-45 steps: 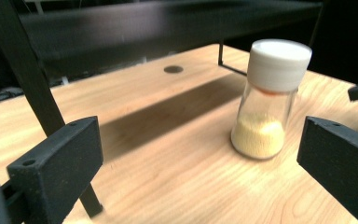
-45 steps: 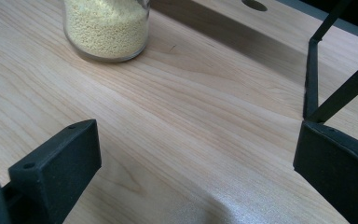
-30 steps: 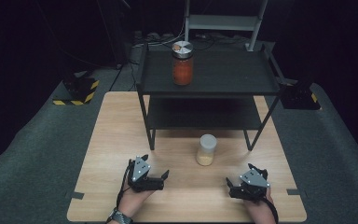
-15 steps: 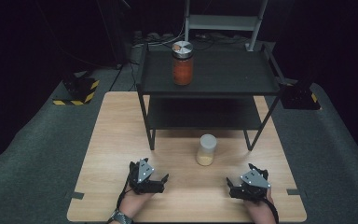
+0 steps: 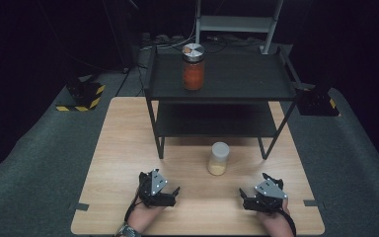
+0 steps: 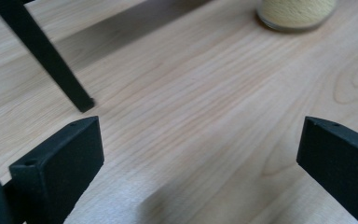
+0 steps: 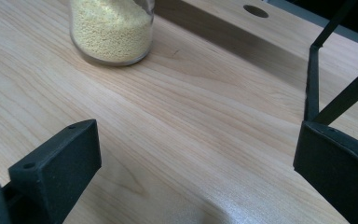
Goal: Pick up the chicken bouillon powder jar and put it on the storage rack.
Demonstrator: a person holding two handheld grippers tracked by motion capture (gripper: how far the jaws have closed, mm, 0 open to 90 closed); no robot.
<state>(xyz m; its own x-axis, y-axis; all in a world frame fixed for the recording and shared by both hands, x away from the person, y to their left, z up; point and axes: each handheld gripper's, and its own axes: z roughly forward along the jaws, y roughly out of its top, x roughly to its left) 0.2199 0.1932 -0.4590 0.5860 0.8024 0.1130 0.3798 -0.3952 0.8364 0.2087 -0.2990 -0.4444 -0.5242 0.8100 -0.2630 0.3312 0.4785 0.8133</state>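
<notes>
The right gripper rests low on the table near its front edge, jaws spread wide with nothing between them. The left gripper sits likewise further left, its jaws also wide apart and empty. Between the two and a little further in stands the jar of yellow grains, upright with a pale lid, just in front of the black shelf unit. In the right gripper view the jar appears ahead and to the left of the jaws, well apart from them.

The step in hand looks like a reach for this jar, and the right gripper seems the nearer. To do it well, turn the gripper so that the jar lies on the line between the jaws, keep them fully open on approach, and travel level, low over the wood. Close on the glass body below the lid, squarely, so the jar does not tip or skid towards the shelf leg. A red-filled jar stands on the top shelf.
</notes>
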